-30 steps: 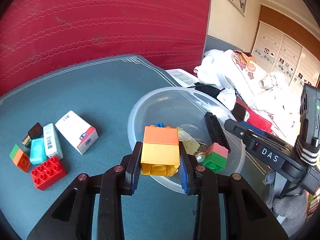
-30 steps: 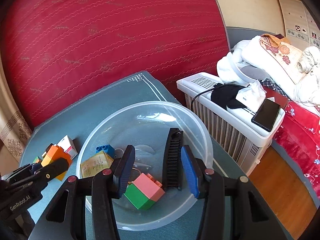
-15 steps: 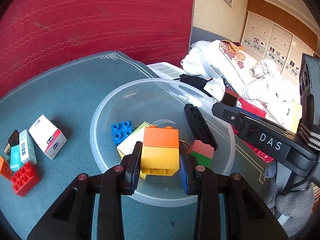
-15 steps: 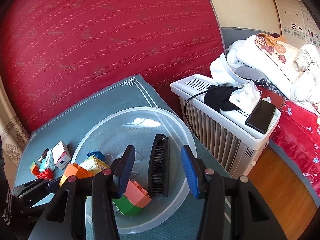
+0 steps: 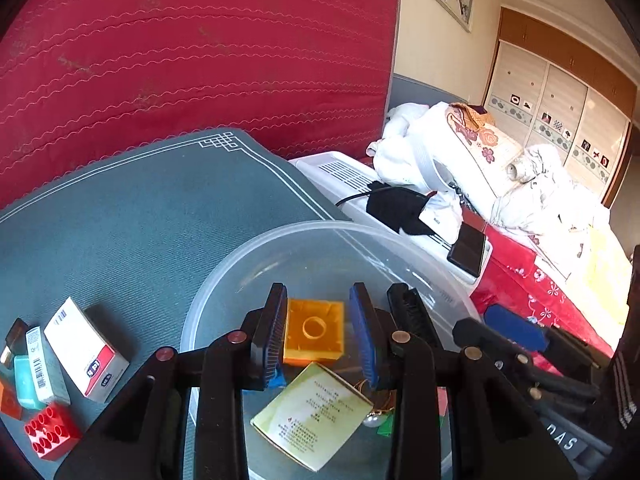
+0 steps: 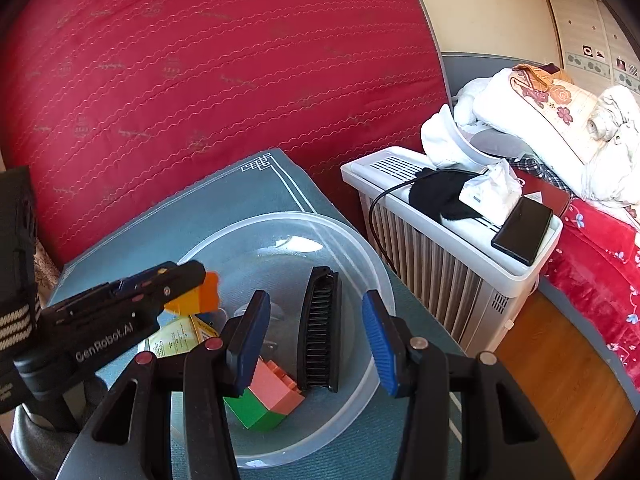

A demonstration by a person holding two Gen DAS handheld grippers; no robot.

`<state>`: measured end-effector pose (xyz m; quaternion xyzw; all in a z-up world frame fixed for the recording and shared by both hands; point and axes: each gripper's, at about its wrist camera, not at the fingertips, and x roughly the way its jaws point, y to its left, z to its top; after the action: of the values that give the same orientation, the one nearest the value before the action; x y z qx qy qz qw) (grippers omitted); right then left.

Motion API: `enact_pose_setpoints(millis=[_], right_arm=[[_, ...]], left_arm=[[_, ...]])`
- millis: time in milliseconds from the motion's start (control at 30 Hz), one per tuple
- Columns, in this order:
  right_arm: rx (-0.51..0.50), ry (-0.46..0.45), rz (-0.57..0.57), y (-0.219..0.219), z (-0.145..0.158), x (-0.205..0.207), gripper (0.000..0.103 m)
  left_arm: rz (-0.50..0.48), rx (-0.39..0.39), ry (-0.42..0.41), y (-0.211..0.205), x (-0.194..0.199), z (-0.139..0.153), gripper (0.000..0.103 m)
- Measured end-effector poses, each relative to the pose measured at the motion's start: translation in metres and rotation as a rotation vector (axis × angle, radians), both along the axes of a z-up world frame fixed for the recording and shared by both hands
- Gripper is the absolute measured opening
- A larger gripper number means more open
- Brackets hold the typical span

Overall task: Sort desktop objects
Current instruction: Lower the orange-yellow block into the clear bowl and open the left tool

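My left gripper (image 5: 318, 334) is shut on an orange-and-yellow brick (image 5: 314, 335), tilted so its hollow underside faces the camera, over the clear plastic bowl (image 5: 320, 232). The bowl (image 6: 372, 280) holds a black comb (image 6: 320, 332), a pink-and-green brick (image 6: 266, 398), a yellow-green card (image 5: 312, 416) and a blue brick, mostly hidden. My right gripper (image 6: 316, 344) is open and empty over the bowl's near side. The left gripper (image 6: 120, 312) with the brick (image 6: 196, 300) shows in the right wrist view.
On the teal mat (image 5: 140, 208) left of the bowl lie a white-and-red box (image 5: 86, 354), a teal box (image 5: 26, 382), a red brick (image 5: 50, 434) and an orange brick. A white radiator (image 6: 452, 248) with a phone (image 6: 522, 230) stands right of the table.
My left gripper has moved forward over the bowl and tipped down, so the held brick now shows its underside. The right gripper has stayed open over the bowl.
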<state>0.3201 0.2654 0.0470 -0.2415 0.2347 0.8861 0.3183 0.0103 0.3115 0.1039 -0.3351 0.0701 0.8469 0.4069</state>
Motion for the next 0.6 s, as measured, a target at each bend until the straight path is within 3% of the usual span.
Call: enact_pose_setpoints(millis=[67,167,500,600], right_arm=[[-0.004,-0.004,0.004,0.0,-0.002,-0.001,0.053],[-0.011,-0.008,0.01,-0.001,-0.004,-0.003,0.053],[-0.011,-0.009,0.028,-0.007,-0.003,-0.007,0.053],[-0.01,-0.005,0.041,-0.013,-0.002,-0.01,0.053]], left_arm=[[-0.001,0.012,-0.018,0.001,-0.004,0.001,0.037],[0.005,0.03,-0.04,-0.004,-0.006,0.002,0.053],[0.064,0.04,-0.029,-0.026,-0.006,0.01,0.054],[0.081,0.04,-0.025,-0.034,-0.006,0.011,0.061]])
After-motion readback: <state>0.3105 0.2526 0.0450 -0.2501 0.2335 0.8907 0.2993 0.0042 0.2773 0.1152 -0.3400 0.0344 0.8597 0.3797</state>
